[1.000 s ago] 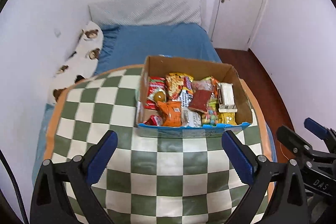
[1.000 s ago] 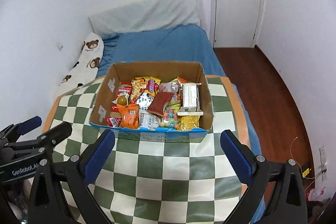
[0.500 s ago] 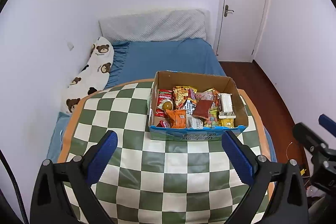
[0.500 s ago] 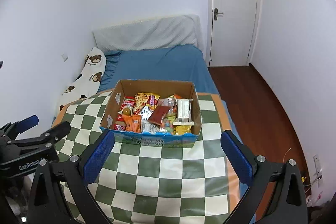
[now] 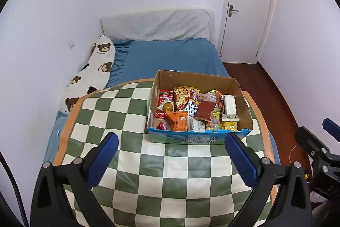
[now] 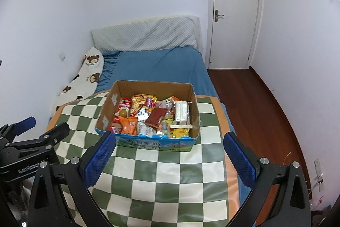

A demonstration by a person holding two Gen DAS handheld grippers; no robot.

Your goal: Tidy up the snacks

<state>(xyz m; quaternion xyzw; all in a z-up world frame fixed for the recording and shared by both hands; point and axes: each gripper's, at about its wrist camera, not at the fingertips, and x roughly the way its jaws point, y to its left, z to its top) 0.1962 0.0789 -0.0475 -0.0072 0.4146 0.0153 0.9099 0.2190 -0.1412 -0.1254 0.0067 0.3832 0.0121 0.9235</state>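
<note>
Both claws hang empty above the near part of the table: the left gripper (image 5: 171, 160) and the right gripper (image 6: 169, 160) each have their blue-padded fingers spread wide, gripping nothing and touching nothing.

Beyond them sits the cardboard box (image 5: 240, 97) of snacks (image 5: 191, 109), on the far right part of the checkered tablecloth (image 5: 131, 163). Inside lie mixed packets: an orange packet (image 5: 177, 119) near the front, a dark red pouch (image 5: 205, 110) toward the middle, a white carton (image 5: 229, 104) along the right wall. The box's blue printed front faces the cameras.

That green-and-cream cloth has an orange border and covers a surface at the foot of a bed (image 5: 170, 56) with a blue sheet. A bear-print pillow (image 5: 93, 73) lies along the left wall and a pale grey cushion (image 5: 155, 24) stands at the head. A white door (image 5: 248, 5) is shut at the right, with dark wooden floor (image 6: 255, 103) below it.

Compared with a second ago, both cameras have drawn back and risen: the box looks smaller and farther, and more wall, door and floor show. The box's contents lie as before.
</note>
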